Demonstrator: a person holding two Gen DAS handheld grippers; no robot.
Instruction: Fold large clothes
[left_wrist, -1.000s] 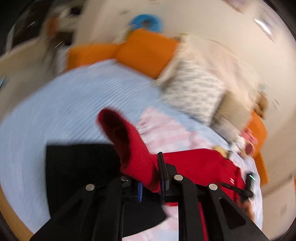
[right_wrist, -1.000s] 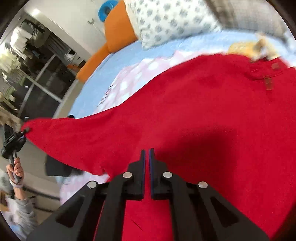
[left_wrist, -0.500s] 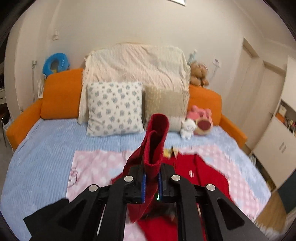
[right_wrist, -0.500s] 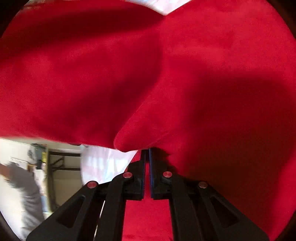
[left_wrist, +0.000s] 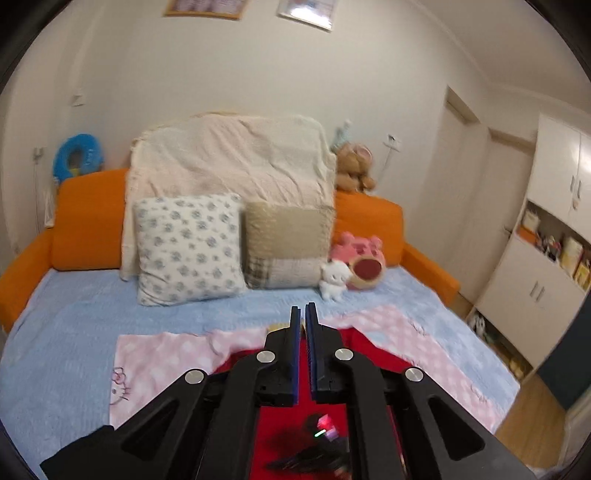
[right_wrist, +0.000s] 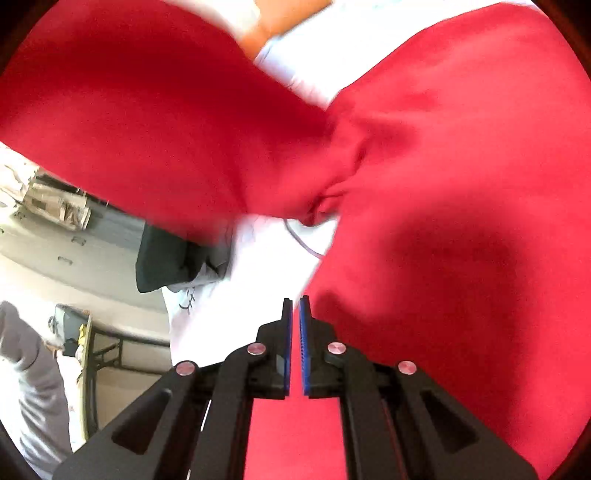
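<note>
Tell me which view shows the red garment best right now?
Right wrist view: the red garment fills most of the frame, with its folds and a sleeve-like part bunched at the centre, though blurred. The left wrist view shows only a strip of it behind the left tool, lying on the pink blanket.

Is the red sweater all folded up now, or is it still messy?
Still messy. In the right wrist view the red sweater is bunched and twisted at its middle, with one part flung across, not lying in flat layers.
</note>
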